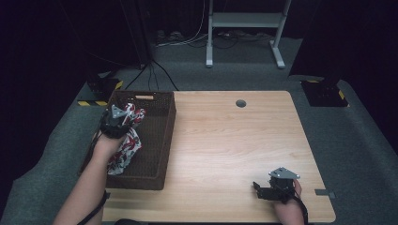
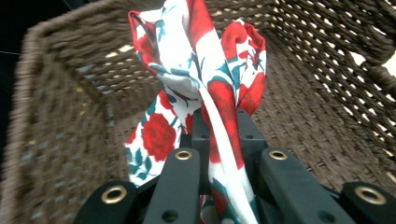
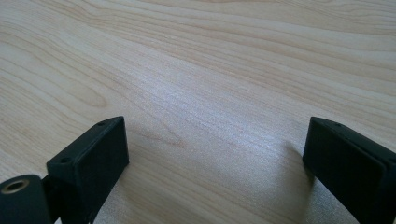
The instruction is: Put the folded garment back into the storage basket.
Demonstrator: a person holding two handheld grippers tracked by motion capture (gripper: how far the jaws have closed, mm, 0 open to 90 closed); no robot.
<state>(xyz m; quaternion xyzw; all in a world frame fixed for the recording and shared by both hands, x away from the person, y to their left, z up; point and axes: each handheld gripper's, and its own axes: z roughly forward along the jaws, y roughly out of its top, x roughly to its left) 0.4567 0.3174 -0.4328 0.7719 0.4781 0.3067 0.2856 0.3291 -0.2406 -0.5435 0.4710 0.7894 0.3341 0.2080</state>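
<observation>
A white cloth with red roses (image 1: 126, 147) hangs over a dark brown wicker basket (image 1: 162, 136) at the table's left side. My left gripper (image 1: 115, 123) is shut on the cloth and holds it above the basket's inside. In the left gripper view the cloth (image 2: 210, 88) is pinched between the two black jaws, with the basket's woven walls (image 2: 70, 93) all around it. My right gripper (image 1: 263, 190) rests low at the table's front right, open, with bare wood between its jaws. In the right gripper view its fingers (image 3: 93, 154) stand wide apart over the tabletop.
The light wooden table (image 1: 234, 140) has a round cable hole (image 1: 241, 103) near its far edge. Grey carpet surrounds it. A white desk frame (image 1: 244, 28) and cables stand at the back. A grey tape piece (image 1: 325, 192) marks the table's right front edge.
</observation>
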